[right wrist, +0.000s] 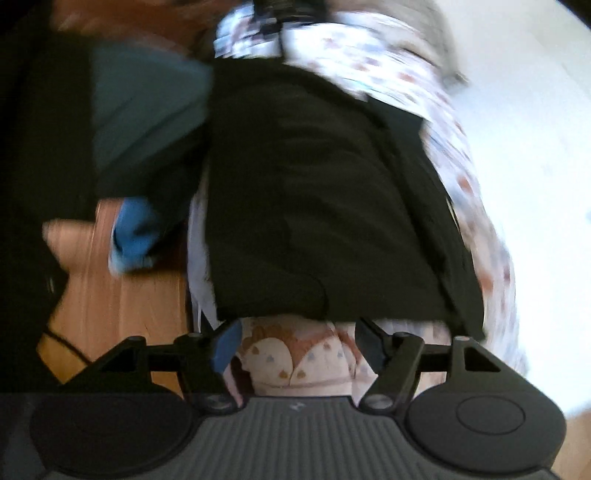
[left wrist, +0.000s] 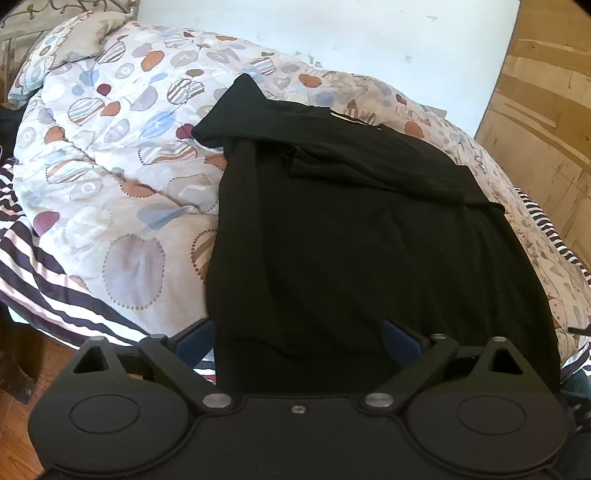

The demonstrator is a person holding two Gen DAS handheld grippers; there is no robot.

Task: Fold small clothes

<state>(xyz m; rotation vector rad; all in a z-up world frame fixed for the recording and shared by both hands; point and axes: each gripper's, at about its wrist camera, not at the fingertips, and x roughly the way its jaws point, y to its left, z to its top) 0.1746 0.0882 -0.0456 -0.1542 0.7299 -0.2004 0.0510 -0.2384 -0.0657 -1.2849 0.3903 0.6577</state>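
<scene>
A black garment [left wrist: 351, 229] lies partly folded on a patterned quilt [left wrist: 110, 166], its top part turned down across the body. My left gripper [left wrist: 297, 338] stands open at the garment's near hem, with the cloth lying between its wide-set blue fingers [left wrist: 192, 339]; the pads do not press on it. The right wrist view is blurred. There the same black garment [right wrist: 314, 203] fills the middle, and my right gripper [right wrist: 297, 343] is open just short of its edge, with only the quilt [right wrist: 295, 358] between its fingers.
A striped sheet [left wrist: 55, 288] hangs off the bed's near left side. A wooden panel [left wrist: 546, 110] stands at the right, and a white wall [left wrist: 332, 29] is behind. A person's teal trouser leg [right wrist: 147, 110] and blue shoe [right wrist: 133, 236] stand on the wooden floor [right wrist: 122, 314].
</scene>
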